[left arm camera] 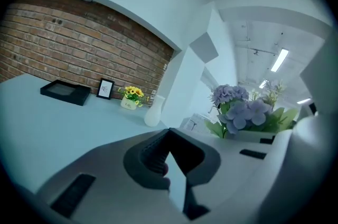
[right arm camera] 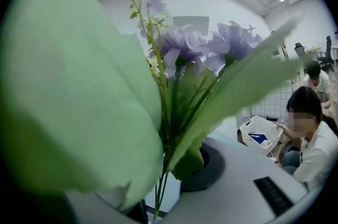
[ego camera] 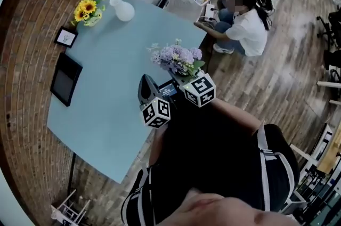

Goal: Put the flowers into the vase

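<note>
Bright even light; fisheye warp, dark corners; foreground blurred.

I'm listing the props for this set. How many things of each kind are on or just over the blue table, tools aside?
Flower bunches: 2 (purple flowers, sunflowers)
Vase: 1
Picture frame: 1
Black tray: 1
Total: 5
</note>
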